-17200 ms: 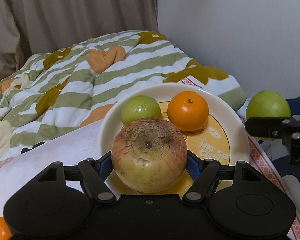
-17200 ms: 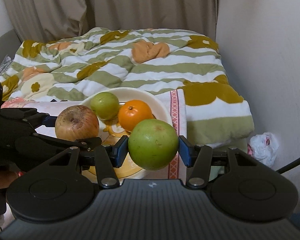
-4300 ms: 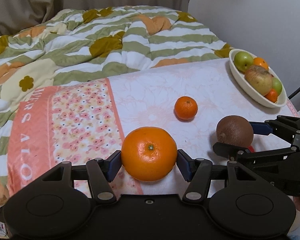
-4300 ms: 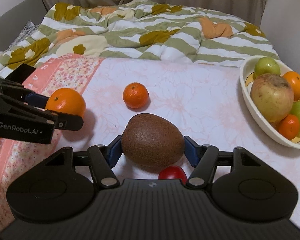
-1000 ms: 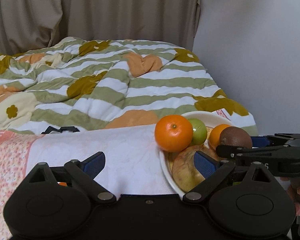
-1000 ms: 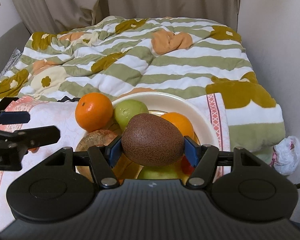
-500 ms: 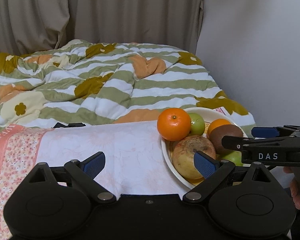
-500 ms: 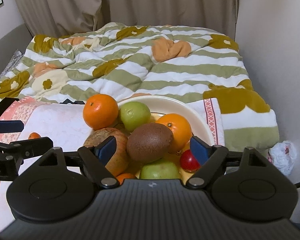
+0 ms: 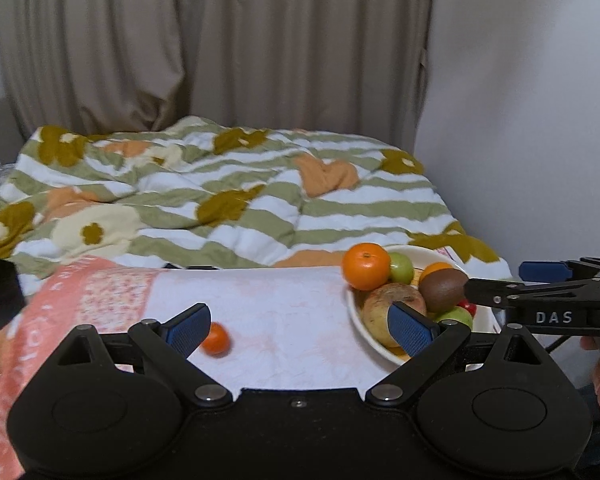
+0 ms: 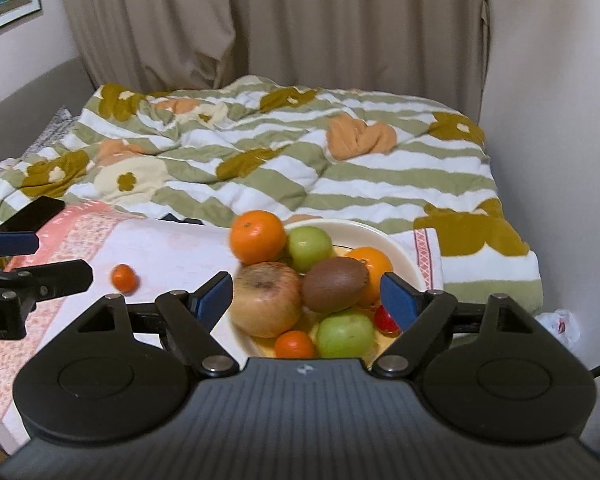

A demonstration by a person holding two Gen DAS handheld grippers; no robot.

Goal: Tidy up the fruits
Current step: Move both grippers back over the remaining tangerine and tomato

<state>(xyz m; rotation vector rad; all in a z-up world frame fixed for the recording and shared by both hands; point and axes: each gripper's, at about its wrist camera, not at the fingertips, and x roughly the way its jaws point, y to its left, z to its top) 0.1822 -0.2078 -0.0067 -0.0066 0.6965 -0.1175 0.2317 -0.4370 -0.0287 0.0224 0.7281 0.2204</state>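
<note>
At the far left a flat black object (image 10: pixel 32 213) lies at the edge of the pink floral cloth (image 10: pixel 80 236) spread over the bed. The left gripper (image 9: pixel 298 322) hangs over the paler part of that cloth with its blue-padded jaws spread wide and nothing between them. Just beside its left pad, in the left wrist view, a small orange mandarin (image 9: pixel 216 339) sits alone on the cloth, well apart from the dish. Further right stands the cream-coloured shallow bowl (image 10: pixel 396 246), piled with fruit: a large round orange (image 10: pixel 258 237) perched on its left rim, a small green apple (image 10: pixel 309 249) touching it, a big russet-yellow apple (image 10: pixel 267 299) in front, a brown egg-shaped kiwi (image 10: pixel 334 284) resting in the middle on top of the others, a second orange (image 10: pixel 370 262) behind the kiwi, a green apple (image 10: pixel 345 334) and a tiny mandarin (image 10: pixel 294 345) at the near side, and a small red fruit (image 10: pixel 386 320) partly hidden. The right gripper (image 10: pixel 307 295) hovers over the bowl's near side, jaws wide apart, gripping nothing. Behind everything lies a green-and-white striped quilt (image 10: pixel 260 160) with beige curtains (image 10: pixel 276 20) beyond.
</note>
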